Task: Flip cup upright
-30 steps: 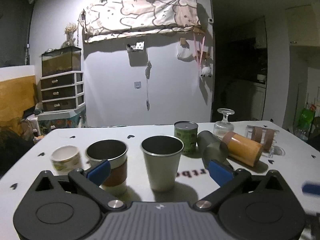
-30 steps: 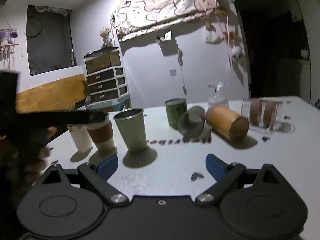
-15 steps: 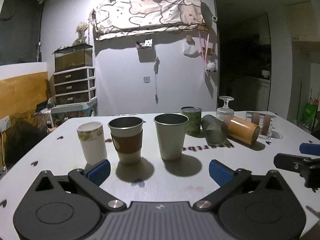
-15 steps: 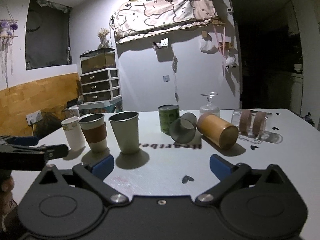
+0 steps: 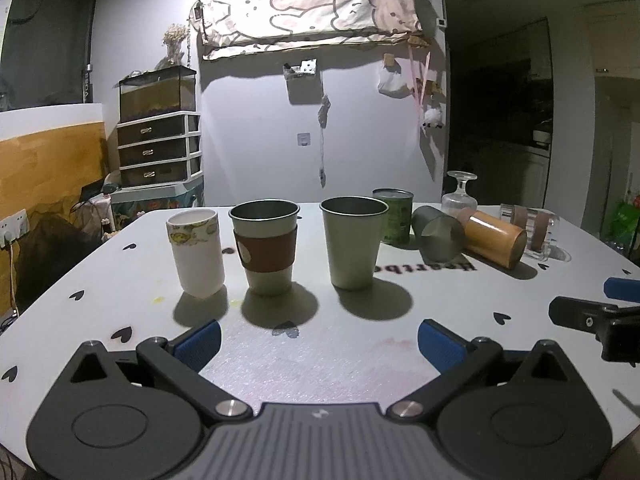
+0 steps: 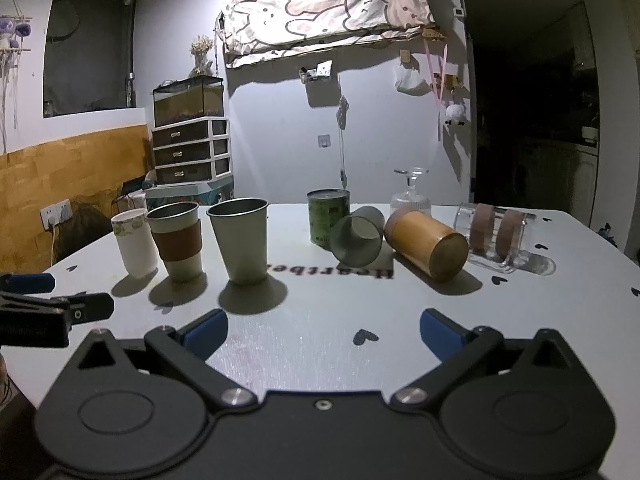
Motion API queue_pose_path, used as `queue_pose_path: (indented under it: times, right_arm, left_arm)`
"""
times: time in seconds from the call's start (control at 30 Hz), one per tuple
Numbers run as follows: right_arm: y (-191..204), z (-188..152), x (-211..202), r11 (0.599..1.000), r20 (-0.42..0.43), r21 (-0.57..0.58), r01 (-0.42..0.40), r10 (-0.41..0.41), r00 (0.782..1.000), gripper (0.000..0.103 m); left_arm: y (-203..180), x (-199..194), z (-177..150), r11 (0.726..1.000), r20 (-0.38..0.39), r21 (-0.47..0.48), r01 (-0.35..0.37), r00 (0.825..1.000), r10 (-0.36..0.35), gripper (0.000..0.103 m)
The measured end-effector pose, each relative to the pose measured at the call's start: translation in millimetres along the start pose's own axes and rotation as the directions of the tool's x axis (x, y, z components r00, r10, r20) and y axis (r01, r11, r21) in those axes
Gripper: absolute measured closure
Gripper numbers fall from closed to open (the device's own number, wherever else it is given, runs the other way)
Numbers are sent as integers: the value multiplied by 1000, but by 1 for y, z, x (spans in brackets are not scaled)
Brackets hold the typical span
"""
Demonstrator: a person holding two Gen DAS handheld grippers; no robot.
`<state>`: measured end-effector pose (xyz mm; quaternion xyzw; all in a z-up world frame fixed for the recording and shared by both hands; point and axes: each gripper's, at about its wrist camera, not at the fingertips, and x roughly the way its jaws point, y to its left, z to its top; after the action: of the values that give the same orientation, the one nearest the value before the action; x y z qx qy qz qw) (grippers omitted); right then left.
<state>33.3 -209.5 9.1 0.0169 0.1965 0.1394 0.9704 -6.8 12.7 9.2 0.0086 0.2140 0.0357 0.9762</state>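
Observation:
Three cups stand upright in a row on the white table (image 5: 320,352): a white paper cup (image 5: 196,252), a steel cup with a brown sleeve (image 5: 266,252) and a plain steel cup (image 5: 352,252). Three lie on their sides to the right: a dark steel cup (image 5: 438,232) (image 6: 356,240), an orange wooden cup (image 5: 494,236) (image 6: 426,244) and a clear glass with brown bands (image 6: 494,236). My left gripper (image 5: 318,340) is open and empty in front of the upright row. My right gripper (image 6: 322,334) is open and empty in front of the lying cups.
A green can (image 6: 328,216) stands behind the dark steel cup. A stemmed glass (image 6: 410,192) stands upside down at the back. The right gripper's finger shows at the right edge of the left view (image 5: 592,316). A drawer unit (image 6: 190,152) stands beyond the table.
Both grippers have pulled back from the cups toward the near table edge. The white cup, sleeved cup and plain steel cup stay upright. Each gripper now shows at the edge of the other's view.

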Motion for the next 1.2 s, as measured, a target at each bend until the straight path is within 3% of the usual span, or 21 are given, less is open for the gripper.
queue_pose_path:
  times: [1.2]
  right_arm:
    - [0, 2, -1, 1000, 7, 1, 4, -4, 1000, 0]
  left_arm:
    - [-1, 1, -1, 1000, 0, -1, -8, 1000, 8, 0]
